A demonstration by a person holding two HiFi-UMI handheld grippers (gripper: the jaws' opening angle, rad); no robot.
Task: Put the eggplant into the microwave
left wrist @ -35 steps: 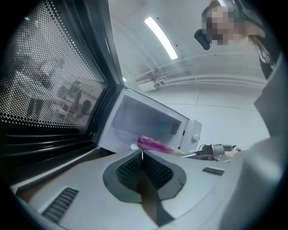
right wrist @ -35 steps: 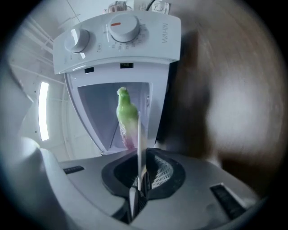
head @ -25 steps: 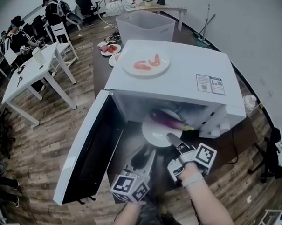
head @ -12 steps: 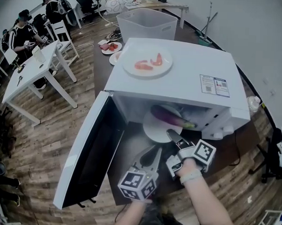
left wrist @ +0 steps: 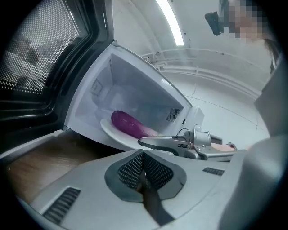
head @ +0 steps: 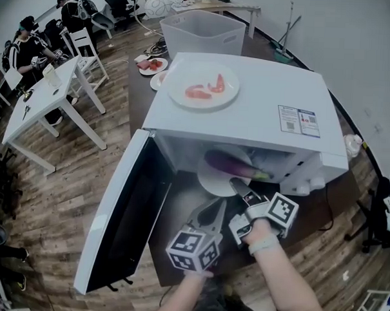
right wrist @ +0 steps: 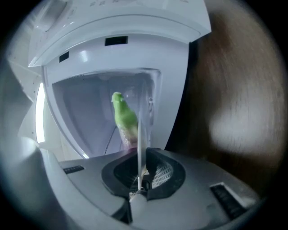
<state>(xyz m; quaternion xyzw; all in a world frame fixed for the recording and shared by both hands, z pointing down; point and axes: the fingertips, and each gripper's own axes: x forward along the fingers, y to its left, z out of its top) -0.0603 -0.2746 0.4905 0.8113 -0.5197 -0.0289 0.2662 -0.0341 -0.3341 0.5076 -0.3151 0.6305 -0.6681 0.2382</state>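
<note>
The purple eggplant (head: 230, 165) (left wrist: 128, 124) lies on a white plate (head: 213, 183) (left wrist: 112, 132) inside the open white microwave (head: 249, 102); its green stem end (right wrist: 123, 117) faces the right gripper view. My right gripper (head: 235, 184) (right wrist: 138, 179) is shut on the plate's near rim (right wrist: 138, 134), seen edge-on between its jaws. My left gripper (head: 209, 210) (left wrist: 143, 168) hovers over the dark table in front of the cavity, left of the right one. Its jaws are closing and have come together with nothing between them.
The microwave door (head: 125, 213) hangs wide open to the left. A plate of shrimp (head: 202, 86) sits on the microwave's top. Behind it stand a clear bin (head: 202, 31) and plates of food (head: 150, 67). White tables, chairs and people are at the far left.
My left gripper has moved forward toward the microwave opening and its jaws have gone from wide open to closed. The right gripper stays on the plate rim.
</note>
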